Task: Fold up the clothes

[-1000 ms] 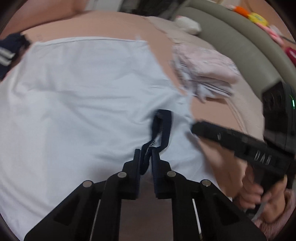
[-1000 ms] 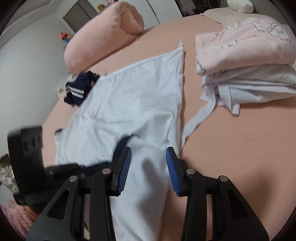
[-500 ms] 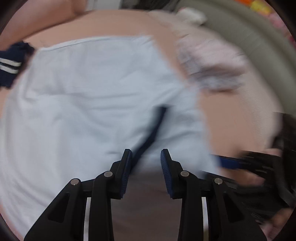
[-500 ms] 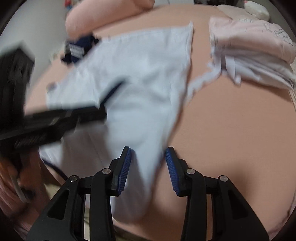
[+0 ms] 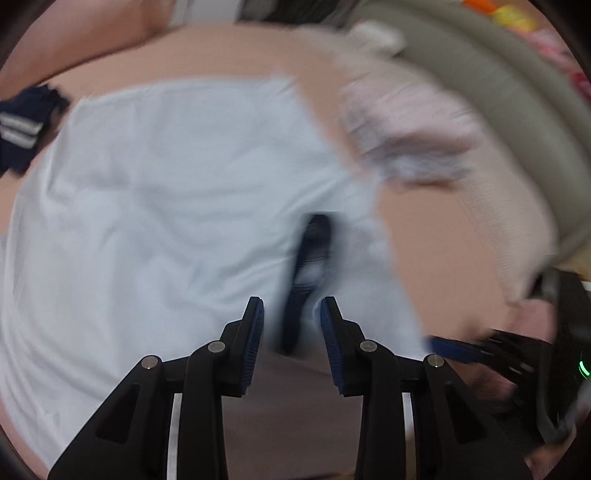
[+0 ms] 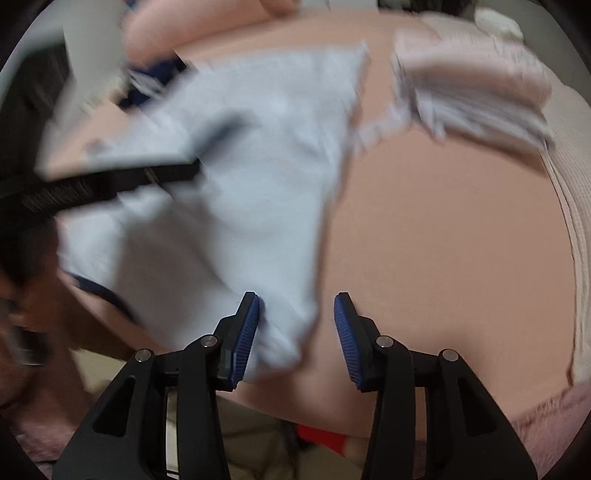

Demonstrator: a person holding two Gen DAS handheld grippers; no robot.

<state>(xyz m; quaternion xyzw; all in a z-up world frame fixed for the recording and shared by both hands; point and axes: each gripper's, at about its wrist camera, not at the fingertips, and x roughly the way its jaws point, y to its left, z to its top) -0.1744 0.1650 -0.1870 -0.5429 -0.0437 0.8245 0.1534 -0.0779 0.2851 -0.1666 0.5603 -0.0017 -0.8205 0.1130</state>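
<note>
Left claw (image 5: pixel 291 325) just opened, navy collar (image 5: pixel 312 251) loose between jaws; right claw (image 6: pixel 295 325) parted over pale-blue shirt (image 6: pixel 258 184).

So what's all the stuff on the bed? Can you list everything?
shirt: one, pale blue with a dark blue collar, spread flat mid-bed
folded clothes: one pile, pink on white, right of the shirt
dark garment: one, navy with white stripes, left of the shirt's far edge
bolster: one, pink, far end of the bed
sheet: one, peach, covering the bed
left gripper: black, blue pads, open over the collar
right gripper: black, blue pads, open, shirt edge between its jaws
</note>
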